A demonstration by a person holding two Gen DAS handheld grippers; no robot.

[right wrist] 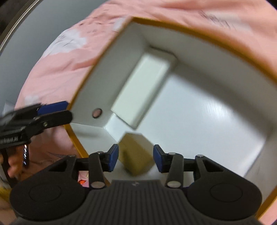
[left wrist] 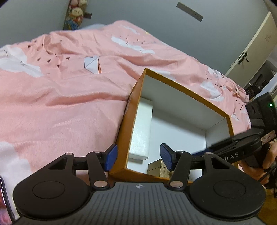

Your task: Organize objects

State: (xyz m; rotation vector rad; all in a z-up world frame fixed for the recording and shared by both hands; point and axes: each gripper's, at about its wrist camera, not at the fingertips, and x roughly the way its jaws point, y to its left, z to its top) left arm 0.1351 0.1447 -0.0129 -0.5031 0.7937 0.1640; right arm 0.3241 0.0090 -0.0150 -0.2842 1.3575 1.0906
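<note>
An open orange box with a white inside [left wrist: 180, 103] [right wrist: 216, 57] lies on a pink bedspread [left wrist: 60, 97]. A flat white box [left wrist: 142, 131] [right wrist: 142, 90] lies inside along one wall. A small tan box [left wrist: 155, 168] [right wrist: 136, 154] sits in the near corner. My left gripper [left wrist: 138, 156] is open and straddles the orange box's near left wall, one finger outside and one inside. My right gripper [right wrist: 135, 160] is open above the tan box, its pads either side and apart from it. It also shows in the left wrist view [left wrist: 204, 149], reaching in from the right.
The pink bedspread [right wrist: 69, 57] with white prints fills the area around the box. A grey wall [left wrist: 155, 26] stands behind the bed, a door [left wrist: 256, 45] at the far right. Stuffed toys [left wrist: 76, 12] hang at the back left.
</note>
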